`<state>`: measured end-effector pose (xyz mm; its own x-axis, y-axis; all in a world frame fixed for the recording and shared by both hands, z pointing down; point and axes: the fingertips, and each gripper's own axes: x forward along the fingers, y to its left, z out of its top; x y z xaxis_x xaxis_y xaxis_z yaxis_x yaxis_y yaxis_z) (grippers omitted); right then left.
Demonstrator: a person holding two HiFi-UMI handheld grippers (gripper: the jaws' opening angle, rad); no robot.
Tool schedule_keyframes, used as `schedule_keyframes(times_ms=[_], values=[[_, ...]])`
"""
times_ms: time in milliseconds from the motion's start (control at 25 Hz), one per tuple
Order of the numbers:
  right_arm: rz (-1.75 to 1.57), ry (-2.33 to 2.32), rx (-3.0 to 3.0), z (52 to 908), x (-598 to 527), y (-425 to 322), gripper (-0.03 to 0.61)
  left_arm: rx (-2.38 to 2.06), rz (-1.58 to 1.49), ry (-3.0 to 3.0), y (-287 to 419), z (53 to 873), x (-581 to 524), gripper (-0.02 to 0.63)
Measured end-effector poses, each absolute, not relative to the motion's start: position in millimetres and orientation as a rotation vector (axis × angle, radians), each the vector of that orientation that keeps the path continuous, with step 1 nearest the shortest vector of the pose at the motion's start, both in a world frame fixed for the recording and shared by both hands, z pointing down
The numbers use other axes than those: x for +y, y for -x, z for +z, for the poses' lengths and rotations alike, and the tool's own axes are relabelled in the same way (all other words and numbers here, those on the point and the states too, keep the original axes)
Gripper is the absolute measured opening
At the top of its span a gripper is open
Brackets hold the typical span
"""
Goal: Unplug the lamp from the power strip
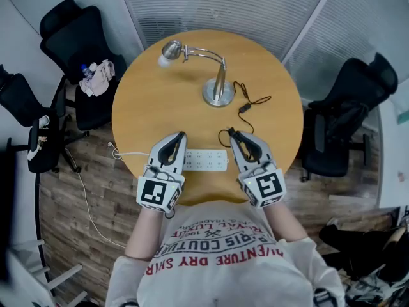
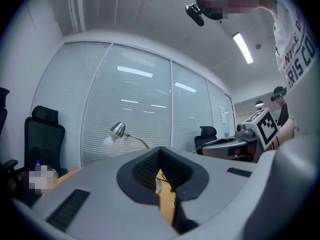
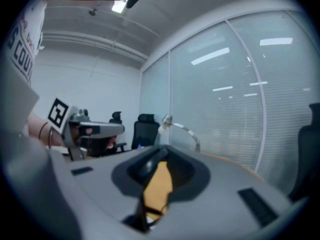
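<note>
1. Head view: the lamp (image 1: 218, 93) is seen at upper centre of the round bench (image 1: 147, 94). Its black cord (image 1: 255, 101) is trailed down to the right hand-held gripper (image 1: 231, 132). The white power strip (image 1: 206, 160) lies mid-frame between that gripper and the left hand-held gripper (image 1: 181, 133).
2. Left gripper view: the jaws are seen closed tip to tip, with nothing caught between them. The lamp (image 2: 119, 130) is framed centre-left.
3. Right gripper view: the jaws are clamped on the dark plug (image 3: 151, 166), which is held off the strip.
</note>
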<state>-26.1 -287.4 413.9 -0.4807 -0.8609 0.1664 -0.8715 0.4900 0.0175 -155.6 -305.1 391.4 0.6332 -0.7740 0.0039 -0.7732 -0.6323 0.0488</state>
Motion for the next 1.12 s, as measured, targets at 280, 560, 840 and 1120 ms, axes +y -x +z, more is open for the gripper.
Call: schedule_keyframes(times_ms=[280, 560, 840, 1120], values=[[0.076, -1.514, -2.604, 411.8, -285.8, 32.4, 0.072, -1.293, -0.056, -2.813, 154.2, 386.2, -301.3, 0.028], [0.076, -1.511, -2.6, 413.7, -282.5, 33.7, 0.072, -1.272, -0.069, -2.811, 152.0, 386.7, -299.1, 0.028], [0.089, -1.53, -2.59, 415.1, -281.8, 30.7, 0.072, -1.257, -0.064, -2.816, 147.9, 387.7, -298.4, 0.028], [0.077, -1.52, -2.591, 416.2, -281.8, 32.2, 0.072, -1.253, -0.066, -2.809, 147.9, 388.6, -298.5, 0.028]])
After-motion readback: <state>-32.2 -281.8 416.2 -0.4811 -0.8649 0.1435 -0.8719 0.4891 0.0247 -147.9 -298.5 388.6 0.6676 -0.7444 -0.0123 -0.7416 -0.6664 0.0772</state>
